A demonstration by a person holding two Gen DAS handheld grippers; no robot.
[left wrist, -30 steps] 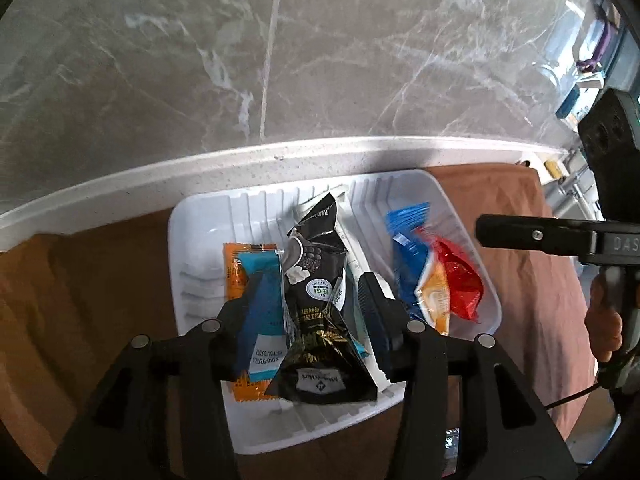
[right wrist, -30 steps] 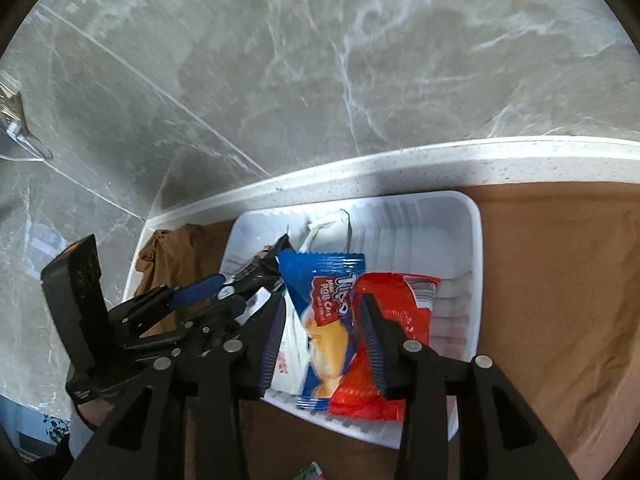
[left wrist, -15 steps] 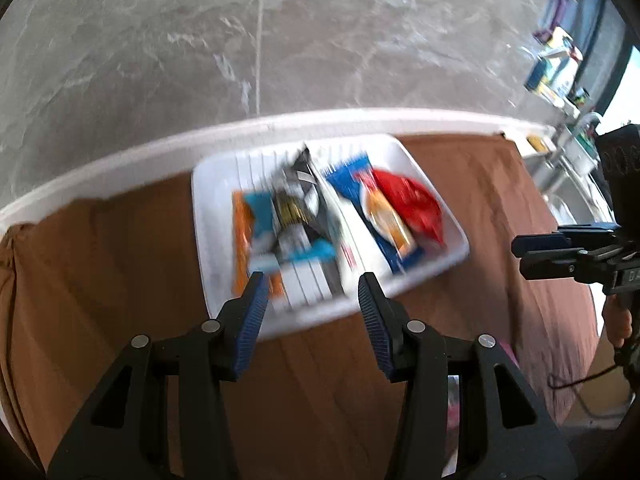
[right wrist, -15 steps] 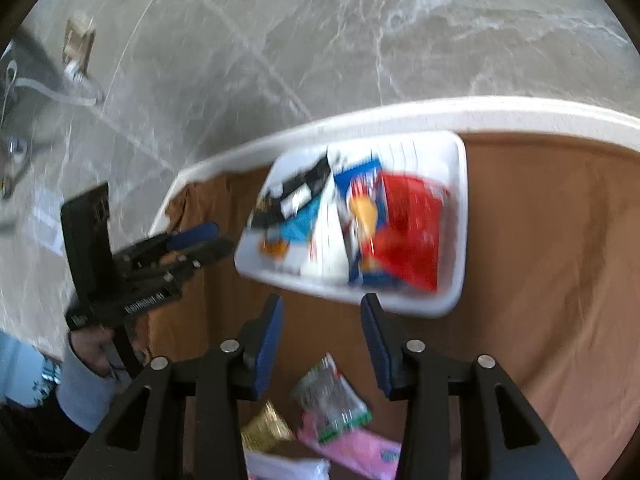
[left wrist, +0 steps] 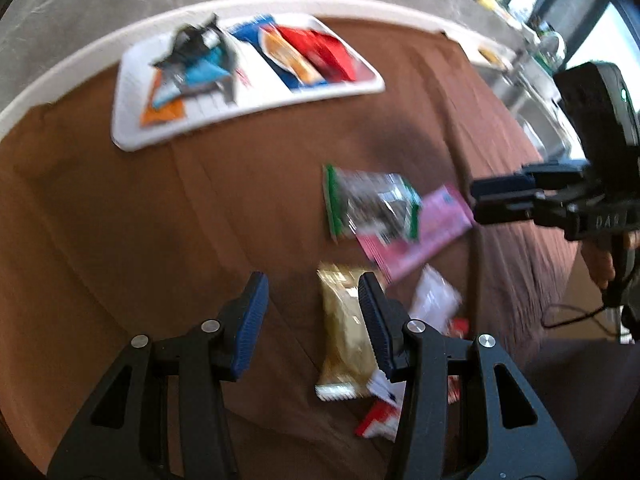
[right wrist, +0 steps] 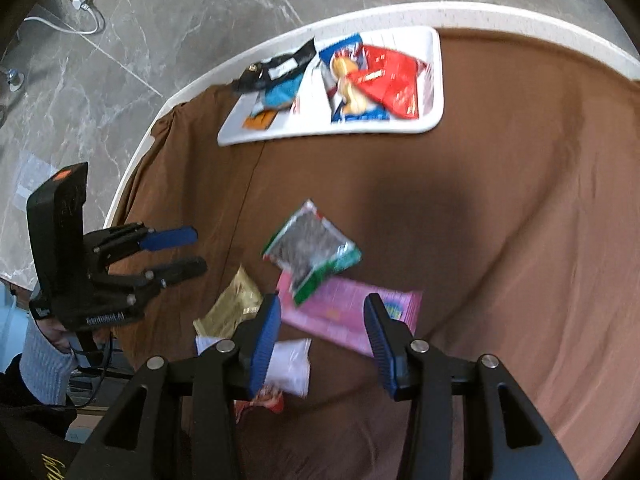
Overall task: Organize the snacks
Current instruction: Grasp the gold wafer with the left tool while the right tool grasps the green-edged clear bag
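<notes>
Little can be read. The right gripper [left wrist: 474,202], seen from the left camera, carries raised letters that look like "DAR" on its body, cut off by the frame edge. The left gripper [right wrist: 188,252] has a white label on its body, too blurred to read. Print on the snack packets in the white tray [right wrist: 438,80] is illegible.

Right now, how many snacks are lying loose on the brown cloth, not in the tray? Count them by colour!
Green packet: 1
Pink packet: 1
Gold packet: 1
White packet: 1
Red-and-white packet, partly hidden: 1
Total: 5
</notes>
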